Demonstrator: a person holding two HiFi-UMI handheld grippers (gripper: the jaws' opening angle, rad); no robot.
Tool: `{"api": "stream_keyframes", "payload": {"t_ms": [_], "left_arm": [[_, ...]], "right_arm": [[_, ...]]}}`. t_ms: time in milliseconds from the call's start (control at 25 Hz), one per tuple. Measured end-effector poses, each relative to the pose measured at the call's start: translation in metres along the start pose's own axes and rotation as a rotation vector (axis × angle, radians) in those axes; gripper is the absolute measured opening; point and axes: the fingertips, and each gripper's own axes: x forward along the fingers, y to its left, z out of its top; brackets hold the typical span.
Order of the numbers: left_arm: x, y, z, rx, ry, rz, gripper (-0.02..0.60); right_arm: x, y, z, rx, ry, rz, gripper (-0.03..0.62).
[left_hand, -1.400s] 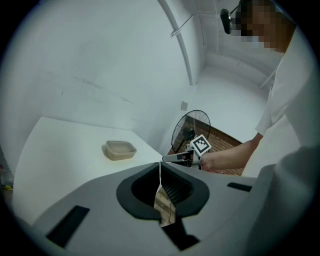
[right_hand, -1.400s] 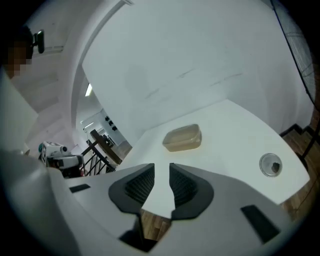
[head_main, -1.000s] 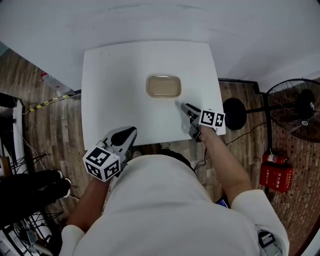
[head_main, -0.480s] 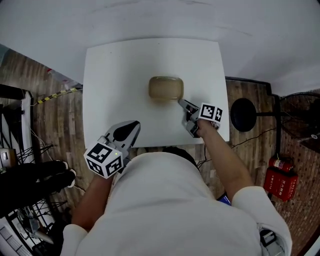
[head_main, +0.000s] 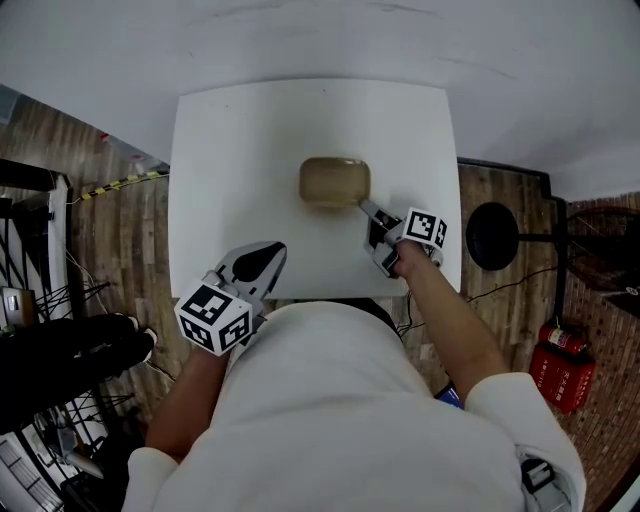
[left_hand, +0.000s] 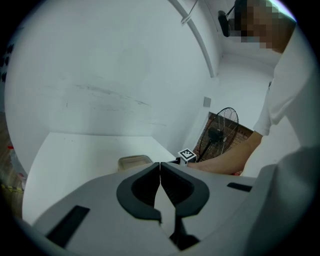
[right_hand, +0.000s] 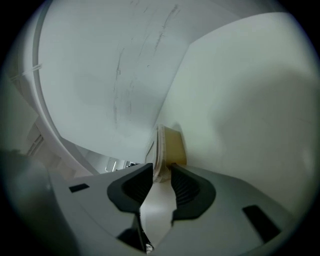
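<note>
status: approach looks complete, grip not closed. right gripper (head_main: 368, 208) stands at the near right corner of the tan lidded box (head_main: 334, 182). in the right gripper view its jaws are apart with the box's rim between their tips, and no squeeze is evident. left gripper (head_main: 262, 260) hangs over the table's near edge, well apart from the box, jaws pressed together on nothing. the box rests flat about mid-way across the white table (head_main: 220, 130), lid on. judged outstanding: closing on the rim, and any lifting or shifting of the box; none of that shows as done.

surface: plain white top, matt, no spills or marks noted.

room: white wall (left_hand: 100, 75) behind the table, with faint scuff lines. wood-plank floor (head_main: 110, 220) on both sides. black standing fan (left_hand: 220, 134) to the person's right, red extinguisher (head_main: 558, 362) on the floor beyond it, striped tape (head_main: 115, 183) on the floor at left.
</note>
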Motion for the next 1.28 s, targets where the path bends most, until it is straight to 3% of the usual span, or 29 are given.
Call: {"api": "stream_keyframes", "payload": {"t_ms": [240,680,1280], "left_arm": [[0.003,0.002,0.002,-0.012,-0.006,0.004,0.018],[0.000,0.006,0.001,-0.017,-0.015,0.009,0.018],[-0.024,0.015,0.004,-0.039,-0.069,-0.013,0.018]], "right_arm": [[-0.006,0.004,0.004,0.047,-0.027,0.014,0.069],[-0.022,0.015,0.007,0.102,-0.063,0.062,0.049],[-0.060,0.055,-0.004,0.051,-0.101,0.139,0.046]]}}
